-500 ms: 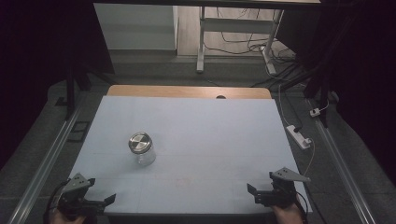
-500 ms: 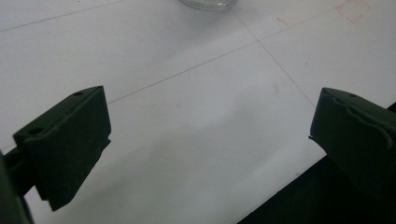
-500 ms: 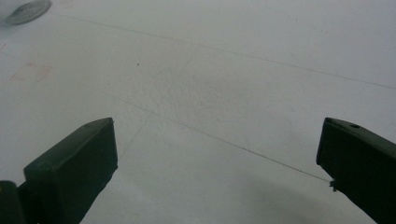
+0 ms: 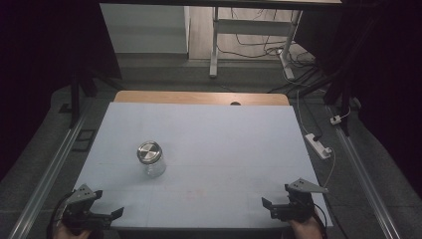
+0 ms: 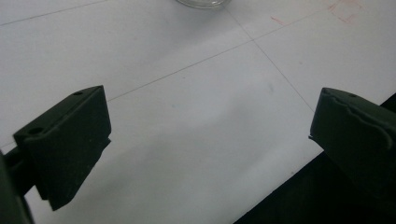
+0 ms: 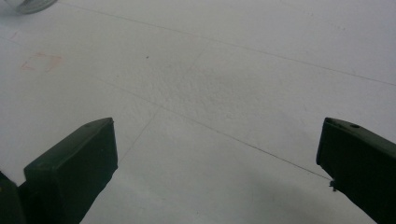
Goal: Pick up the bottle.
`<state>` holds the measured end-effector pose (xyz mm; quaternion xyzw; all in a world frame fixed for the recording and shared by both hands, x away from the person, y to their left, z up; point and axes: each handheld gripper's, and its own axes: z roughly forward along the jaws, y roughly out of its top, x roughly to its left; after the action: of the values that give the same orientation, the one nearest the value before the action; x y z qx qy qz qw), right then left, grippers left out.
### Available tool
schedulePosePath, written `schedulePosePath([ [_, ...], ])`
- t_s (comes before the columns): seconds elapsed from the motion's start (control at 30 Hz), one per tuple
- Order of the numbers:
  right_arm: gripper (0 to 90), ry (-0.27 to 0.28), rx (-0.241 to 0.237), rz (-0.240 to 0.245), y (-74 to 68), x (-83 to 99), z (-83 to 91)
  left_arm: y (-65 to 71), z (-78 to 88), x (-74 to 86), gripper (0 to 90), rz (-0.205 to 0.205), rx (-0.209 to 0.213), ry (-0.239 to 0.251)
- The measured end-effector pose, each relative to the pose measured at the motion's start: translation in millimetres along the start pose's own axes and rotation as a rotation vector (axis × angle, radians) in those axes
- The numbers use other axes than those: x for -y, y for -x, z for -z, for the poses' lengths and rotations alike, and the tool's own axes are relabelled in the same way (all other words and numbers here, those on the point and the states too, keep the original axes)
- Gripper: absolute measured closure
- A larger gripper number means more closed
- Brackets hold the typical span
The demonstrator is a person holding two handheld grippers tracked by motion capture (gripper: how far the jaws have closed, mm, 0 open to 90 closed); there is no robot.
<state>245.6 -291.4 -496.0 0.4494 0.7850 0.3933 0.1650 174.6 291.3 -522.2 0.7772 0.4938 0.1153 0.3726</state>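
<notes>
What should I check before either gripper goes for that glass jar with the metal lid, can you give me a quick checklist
1. Left gripper open with nothing between the jaws: ok, wide apart in the left gripper view.
2. Right gripper open and holding nothing: ok.
3. Jar upright on the white mat: ok.
4. Lid on the jar: ok. Whether it is screwed tight: cannot tell.
5. Path from each gripper to the jar free of other things: ok, only bare mat lies between.
6. Jar within close reach: not ok yet, both grippers sit at the near edge, apart from it; the left one is nearer.
</notes>
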Motion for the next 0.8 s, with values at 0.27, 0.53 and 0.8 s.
schedulePosePath([
  [0.27, 0.0, -0.006, 0.001, 0.003, -0.7, -0.1, -0.7, 0.3, -1.5, -0.8, 0.0, -0.002, -0.004, -0.014],
  [0.53, 0.0, -0.009, -0.002, 0.006, -0.7, -0.2, -0.9, 0.8, -0.2, -1.4, 0.0, -0.001, 0.029, 0.018],
  [0.8, 0.0, -0.016, -0.007, 0.015, -1.0, -0.4, -1.5, 1.4, 1.5, -1.7, 0.0, -0.019, 0.032, 0.036],
])
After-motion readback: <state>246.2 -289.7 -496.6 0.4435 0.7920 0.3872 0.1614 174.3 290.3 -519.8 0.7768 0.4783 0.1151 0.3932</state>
